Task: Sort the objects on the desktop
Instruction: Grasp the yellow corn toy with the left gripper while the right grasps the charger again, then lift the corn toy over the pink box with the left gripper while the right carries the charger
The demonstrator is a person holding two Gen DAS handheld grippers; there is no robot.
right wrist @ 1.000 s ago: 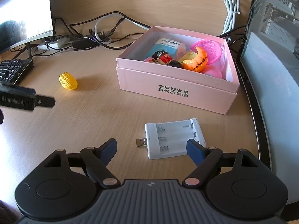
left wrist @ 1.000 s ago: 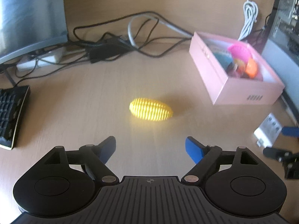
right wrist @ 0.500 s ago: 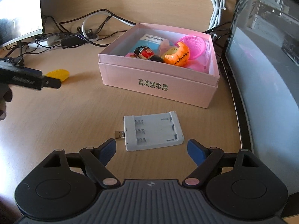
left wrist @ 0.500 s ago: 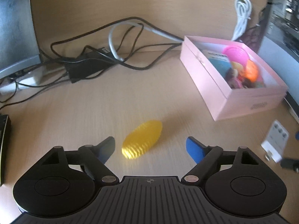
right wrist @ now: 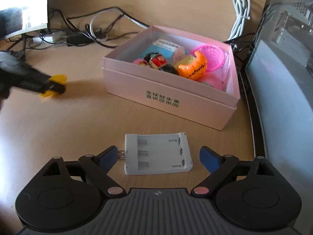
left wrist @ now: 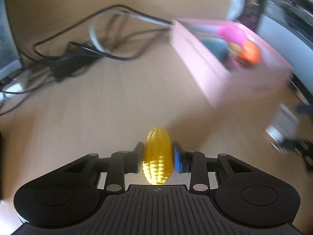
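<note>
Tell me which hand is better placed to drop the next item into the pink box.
Left. Its tongs are shut on the yellow ridged toy, while the right tongs are opening around the white battery charger lying on the desk.

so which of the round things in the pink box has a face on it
The orange pumpkin ball with its black jagged grin; the pink mesh basket behind it is plain.

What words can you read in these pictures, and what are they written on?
"全球好水果" over "直供" and more green characters too small to read: front wall of the pink box.
Blue-and-white packet inside the box: print too small to read.
Red label on the toy in the box: unreadable.
White battery charger: no words visible.
Left wrist view: too blurred, nothing readable.
</note>
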